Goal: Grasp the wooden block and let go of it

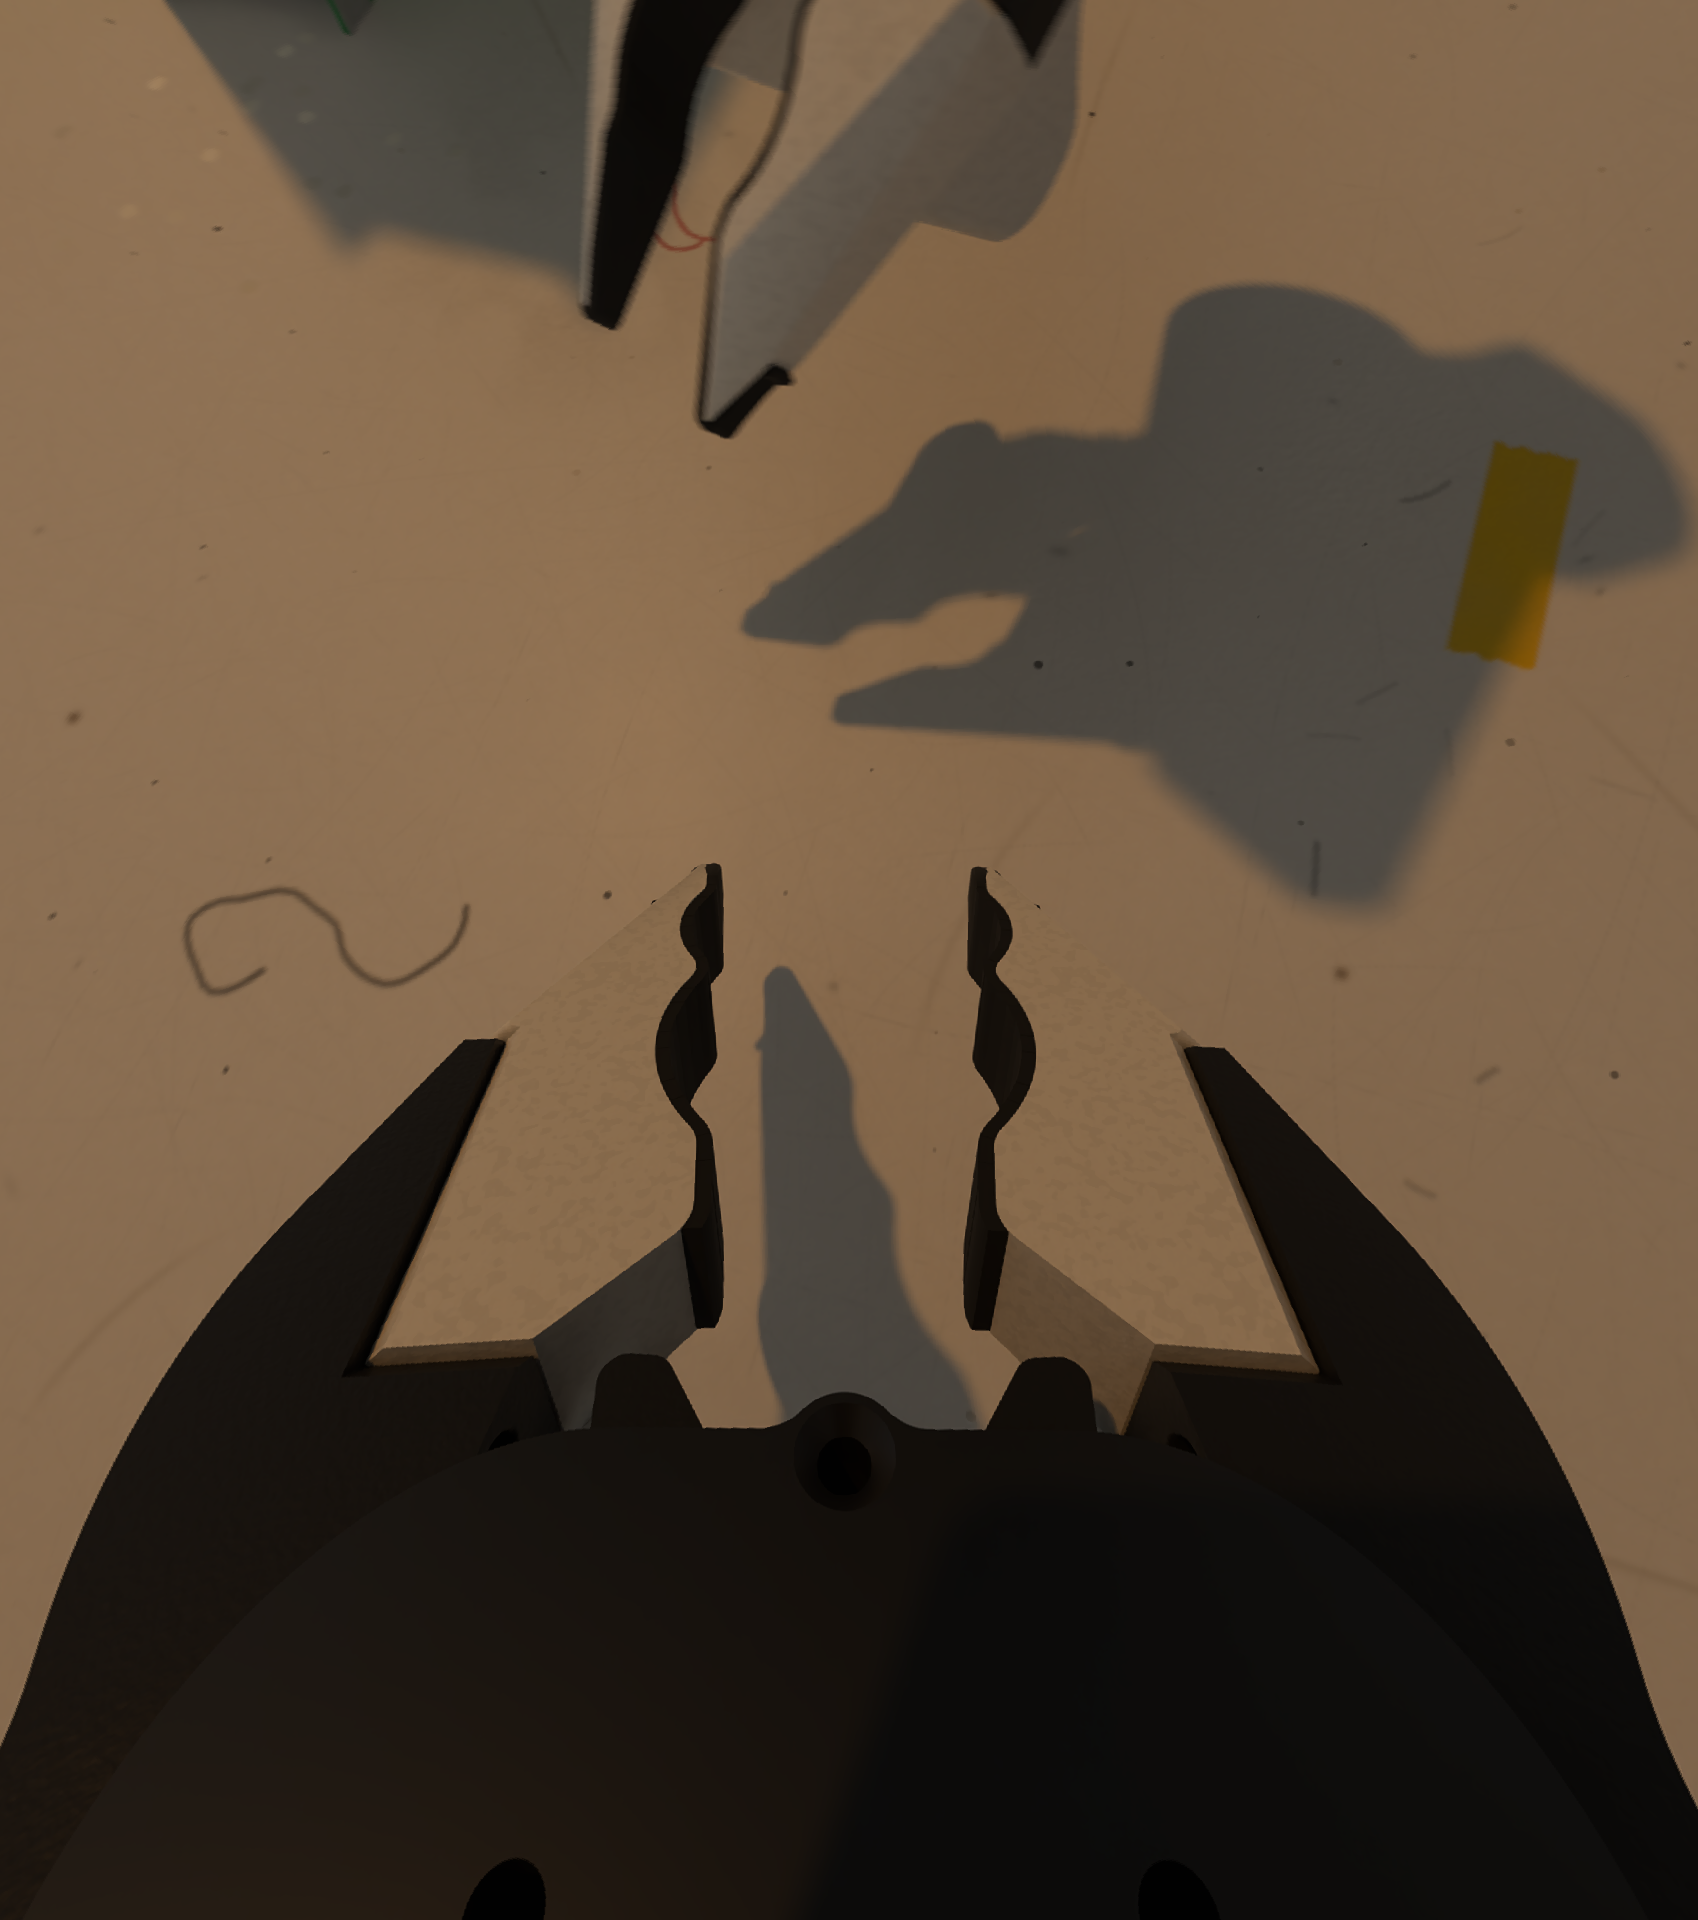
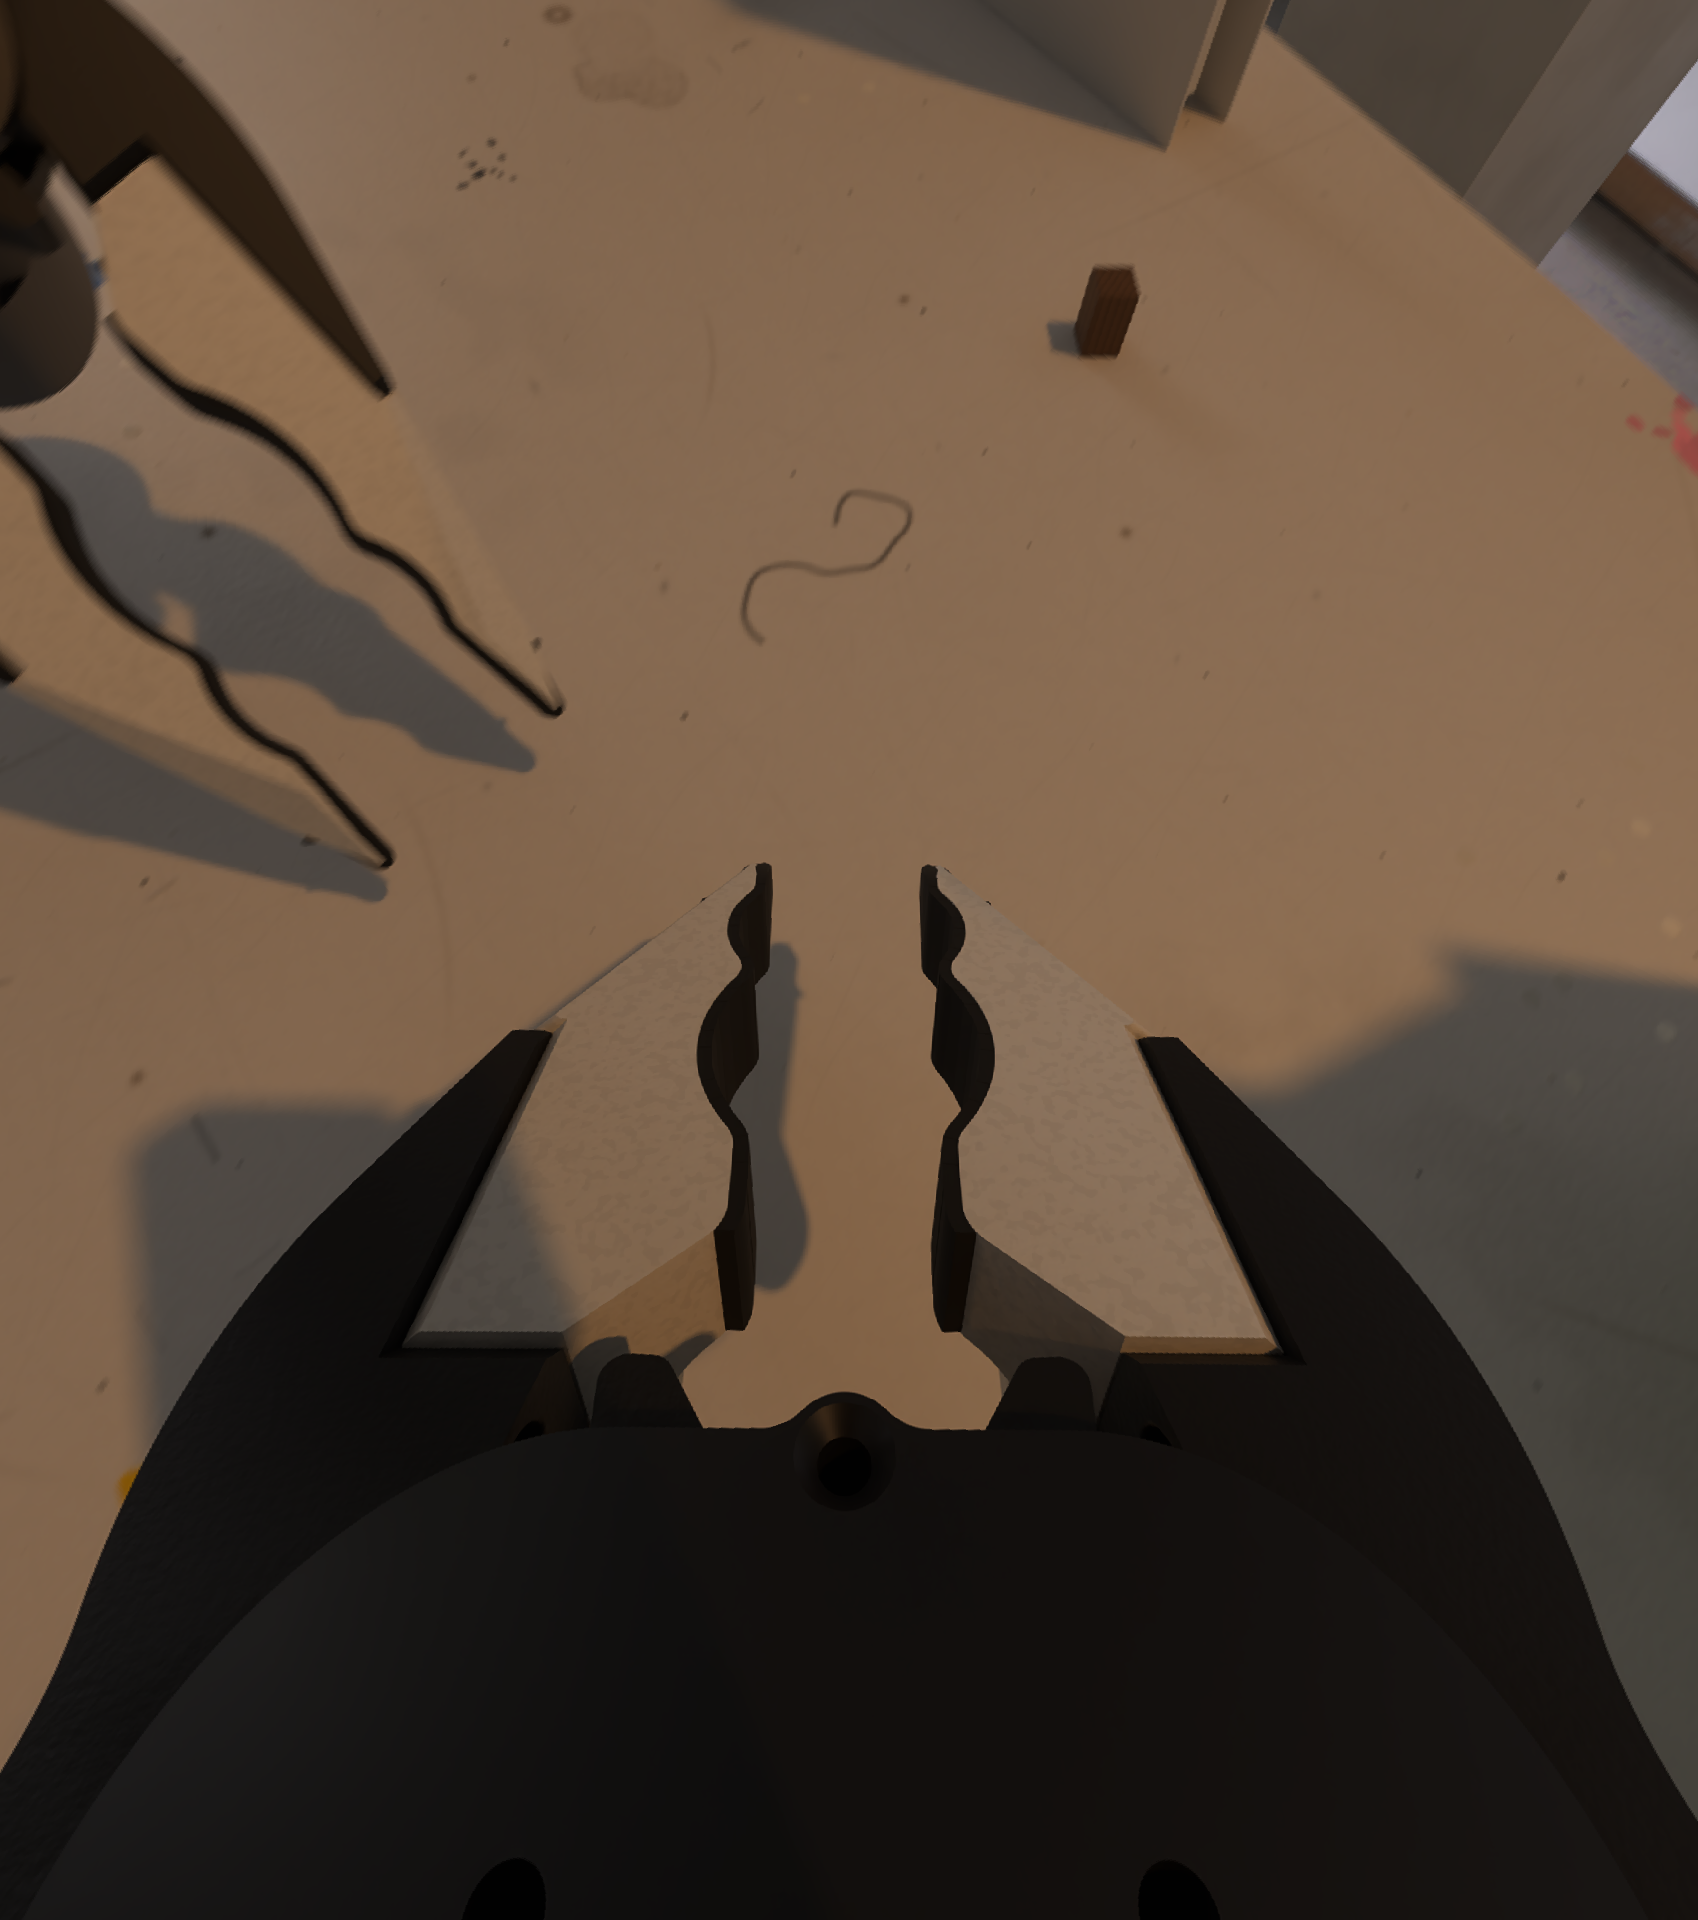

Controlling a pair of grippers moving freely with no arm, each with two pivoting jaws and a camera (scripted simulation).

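A small dark-brown wooden block (image 2: 1107, 311) stands upright on the tan table, far ahead and to the right of my right gripper (image 2: 843, 871). It shows only in the right wrist view. My right gripper is open and empty above the table. My left gripper (image 1: 843, 871) is open and empty, with nothing between its fingers. The left gripper also shows at the left of the right wrist view (image 2: 471, 784). The right gripper shows at the top of the left wrist view (image 1: 668, 369).
A thin dark squiggle of wire (image 2: 824, 561) lies on the table between the grippers; it also shows in the left wrist view (image 1: 325, 940). A yellow strip of tape (image 1: 1512, 553) lies at the right. Grey-white uprights (image 2: 1209, 62) and the table's edge (image 2: 1697, 239) are at the far right.
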